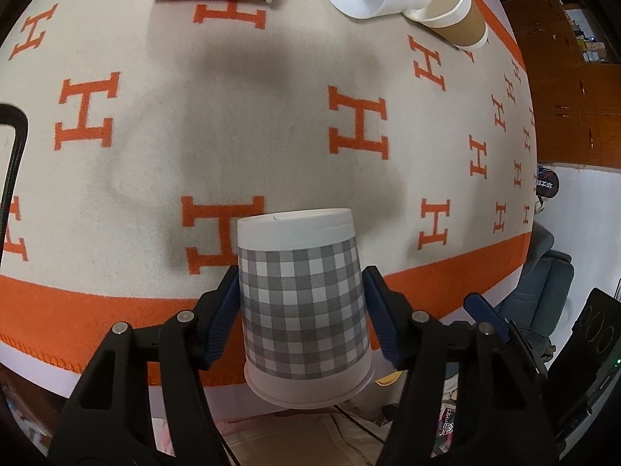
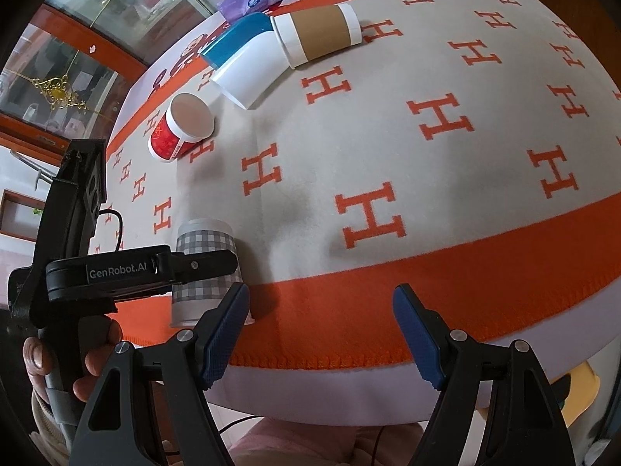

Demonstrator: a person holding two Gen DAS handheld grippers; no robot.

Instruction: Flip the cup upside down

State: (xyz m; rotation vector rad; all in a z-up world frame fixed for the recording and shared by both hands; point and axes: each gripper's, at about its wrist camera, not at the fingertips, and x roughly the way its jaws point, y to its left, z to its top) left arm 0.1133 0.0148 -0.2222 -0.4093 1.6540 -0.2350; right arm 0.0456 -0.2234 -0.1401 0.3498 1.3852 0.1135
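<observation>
Left gripper fingers clamp 1 grey checked paper cup, rim down, apparently just above the surface's near edge. Right gripper fingers wide, holding nothing. 3 more cups lie sideways far back: red, white, brown-sleeved

Grey-checked cup, orange-H cream blanket (perhaps wool), blue pads

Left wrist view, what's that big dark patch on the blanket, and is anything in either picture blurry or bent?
Left wrist view: the dark patch is soft shadow on the H-patterned blanket beyond the gingham cup held in the left gripper; everything is sharp. Right wrist view: fisheye bows the blanket's orange border; the open right gripper looks crisp.
</observation>
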